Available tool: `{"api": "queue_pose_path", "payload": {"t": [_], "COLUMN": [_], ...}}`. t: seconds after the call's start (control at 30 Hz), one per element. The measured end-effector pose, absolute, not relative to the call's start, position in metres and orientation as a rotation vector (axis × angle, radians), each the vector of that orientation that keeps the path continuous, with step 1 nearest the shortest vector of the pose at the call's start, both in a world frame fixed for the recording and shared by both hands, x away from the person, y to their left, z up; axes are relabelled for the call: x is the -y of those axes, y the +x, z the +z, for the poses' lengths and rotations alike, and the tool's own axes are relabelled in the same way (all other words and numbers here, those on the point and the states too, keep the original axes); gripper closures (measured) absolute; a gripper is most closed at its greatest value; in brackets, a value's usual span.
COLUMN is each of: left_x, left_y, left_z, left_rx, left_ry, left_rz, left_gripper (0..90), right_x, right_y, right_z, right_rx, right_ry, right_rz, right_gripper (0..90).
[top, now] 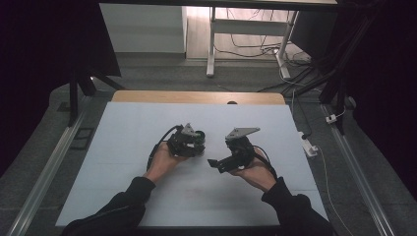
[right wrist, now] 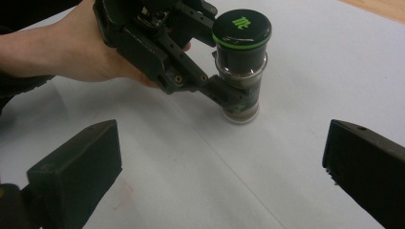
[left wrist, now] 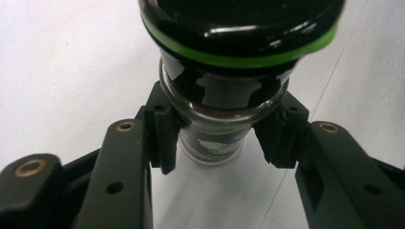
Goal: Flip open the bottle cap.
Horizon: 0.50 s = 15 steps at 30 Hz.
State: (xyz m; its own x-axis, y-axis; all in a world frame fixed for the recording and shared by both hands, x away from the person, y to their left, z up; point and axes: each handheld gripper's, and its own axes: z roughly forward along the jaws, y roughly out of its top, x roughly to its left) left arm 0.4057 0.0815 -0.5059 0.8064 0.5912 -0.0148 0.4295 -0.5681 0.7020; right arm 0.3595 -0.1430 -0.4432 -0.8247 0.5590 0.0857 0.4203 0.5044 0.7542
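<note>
Jar [right wrist: 241,71] first: a small glass spice jar with a black cap ringed in green stands upright on the white worktop [top: 123,147], just past the middle of the sheet toward eleven o'clock in the high view. The left gripper [left wrist: 219,138] is clamped on the jar's glass body below the cap, one pad on each side, with the base down on the sheet. From the right gripper view the left hand [right wrist: 71,52] comes in from ten o'clock, and the jar sits at about one o'clock from the camera.

The right gripper [right wrist: 224,167] stands wide, nothing between its jaws, aimed across the worktop at the jar from the three o'clock side in the high view, near but apart from it.

My judgement is that the cap is the likely target, for unscrewing or lifting. The risks follow from that. The left pads bite smooth, rounded glass low on a narrow jar, so a twist on the cap could spin the whole jar in the grip instead of loosening it. If the right gripper comes in too low, it will strike the left fingers [right wrist: 217,93] rather than the cap. A sideways push high on the cap could tip the jar and, once loosened, spill the brown powder.
</note>
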Motion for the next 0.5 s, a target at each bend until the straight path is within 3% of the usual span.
{"api": "queue_pose_path", "payload": {"t": [0.27,0.4,0.5], "left_x": [-0.081,-0.081,-0.081], "left_y": [0.406,0.406,0.406], "left_z": [-0.506,-0.506,-0.506], "left_rx": [-0.750,-0.750,-0.751], "left_ry": [2.263,2.263,2.263], "left_rz": [0.285,0.286,0.284], "left_gripper": [53.4,53.4,53.4], "right_x": [0.129,0.127,0.126], "right_y": [0.373,0.379,0.381], "right_z": [-0.449,-0.451,-0.451], "right_rx": [-2.576,-2.580,-2.589], "right_ry": [0.833,0.822,0.807], "right_rz": [1.187,1.208,1.232], "right_gripper": [0.0,7.8,20.3]}}
